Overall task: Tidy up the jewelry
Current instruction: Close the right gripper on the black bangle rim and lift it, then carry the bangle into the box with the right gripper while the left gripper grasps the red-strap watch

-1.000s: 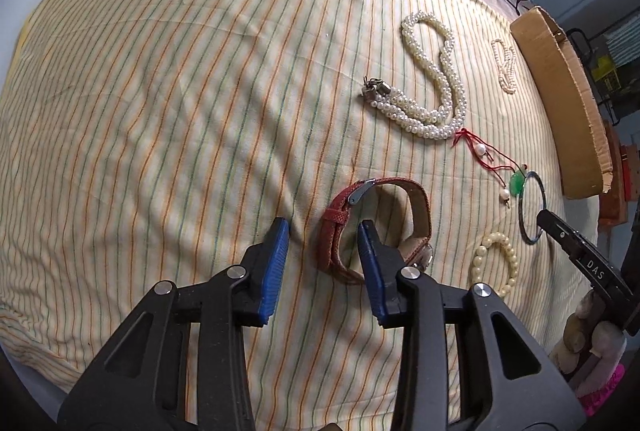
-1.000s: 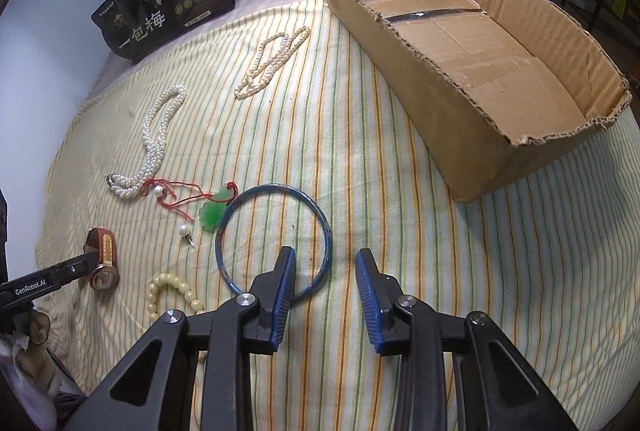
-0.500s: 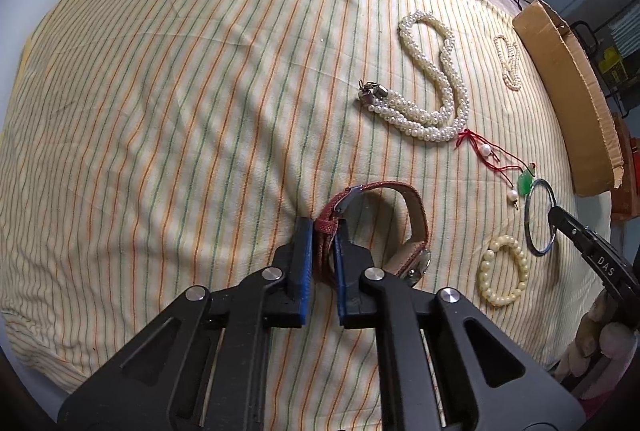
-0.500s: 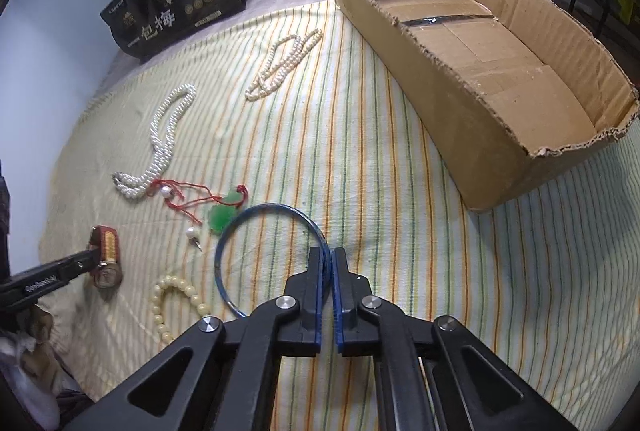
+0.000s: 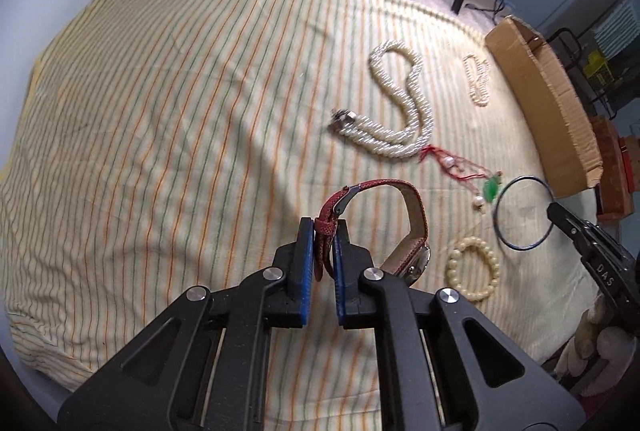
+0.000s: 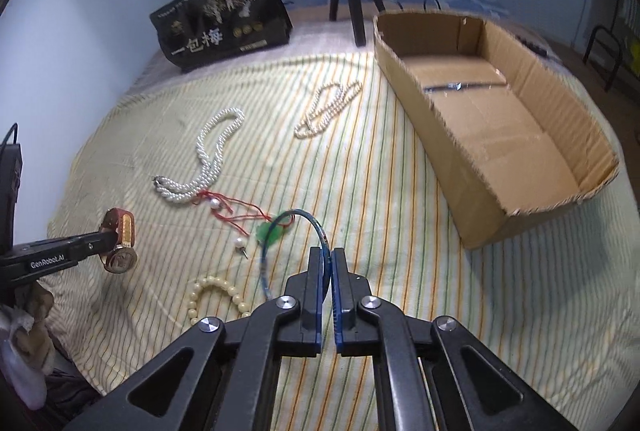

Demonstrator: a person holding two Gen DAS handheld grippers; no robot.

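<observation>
Red textured-leather watch (image 5: 404,215) between blue fingers (image 5: 306,251)

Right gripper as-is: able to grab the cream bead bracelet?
Probably not yet. The right gripper is shut on the blue bangle. The cream bead bracelet lies uncovered nearby, so the path looks free once emptied.

Two tongs-mounted fisheyes, steeply downward, close, sharing striped cloth (image 5: 168,119)

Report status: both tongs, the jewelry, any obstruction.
Left tongs shut on red leather-strap watch, lifted. Right tongs shut on thin blue bangle. Open cardboard box holds no jewelry yet. Nothing in the way.
</observation>
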